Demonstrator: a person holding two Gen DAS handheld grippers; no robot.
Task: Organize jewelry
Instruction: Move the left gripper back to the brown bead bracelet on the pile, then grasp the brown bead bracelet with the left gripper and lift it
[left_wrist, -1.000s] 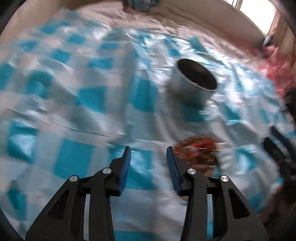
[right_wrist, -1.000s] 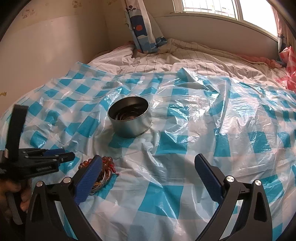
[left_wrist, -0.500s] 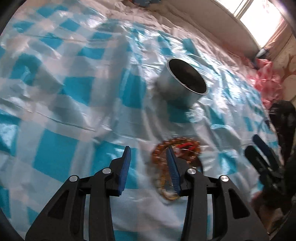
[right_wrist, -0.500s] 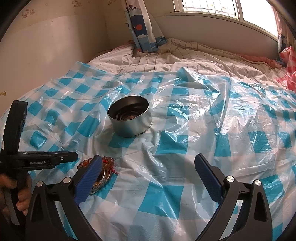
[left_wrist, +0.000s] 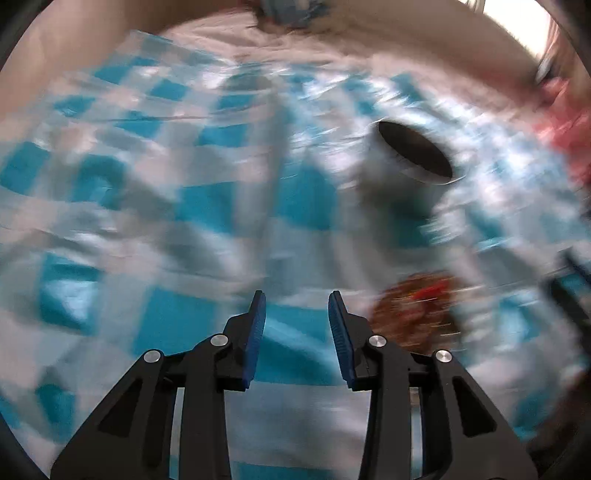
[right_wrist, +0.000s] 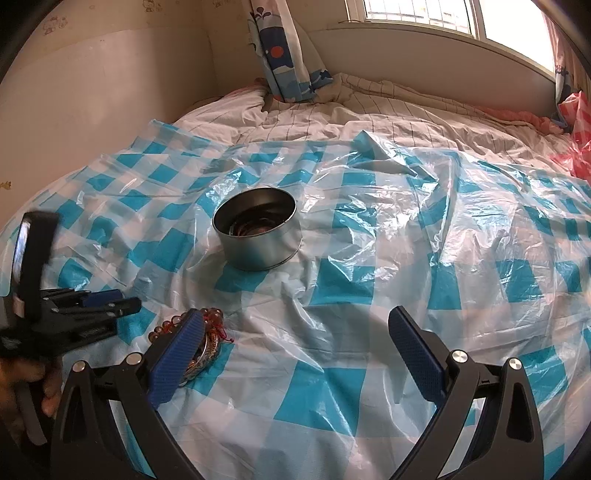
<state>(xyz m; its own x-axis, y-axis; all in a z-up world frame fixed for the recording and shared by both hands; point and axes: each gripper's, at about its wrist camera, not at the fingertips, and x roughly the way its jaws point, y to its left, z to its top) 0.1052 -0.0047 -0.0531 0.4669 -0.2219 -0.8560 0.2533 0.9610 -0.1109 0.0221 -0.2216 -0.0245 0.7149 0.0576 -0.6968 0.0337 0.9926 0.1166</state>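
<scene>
Left gripper (left_wrist: 297, 321) and right gripper (right_wrist: 295, 332) both gape empty beside the bead bracelets (right_wrist: 210, 332) (2 views, one blurred)

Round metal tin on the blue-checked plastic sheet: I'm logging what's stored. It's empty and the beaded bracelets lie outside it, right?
Not empty: the right wrist view shows the round metal tin already holding coiled jewelry. The beaded bracelets do lie outside it on the blue-checked plastic sheet.

Sheet (right_wrist: 369, 266) is clear plastic, blue-and-white checks. Tin (right_wrist: 258, 236) is dull silver, dark inside. Beads (right_wrist: 173, 325) are amber-brown with a red tassel; bangles (right_wrist: 210, 343) silvery. Both grippers: black frames, blue pads (right_wrist: 177, 354), silver screws. Bedding (right_wrist: 388, 110) is off-white with thin dark grid lines. Curtain (right_wrist: 280, 51) is blue and white, red dot. Bag (right_wrist: 576, 136) is pink-red.
</scene>
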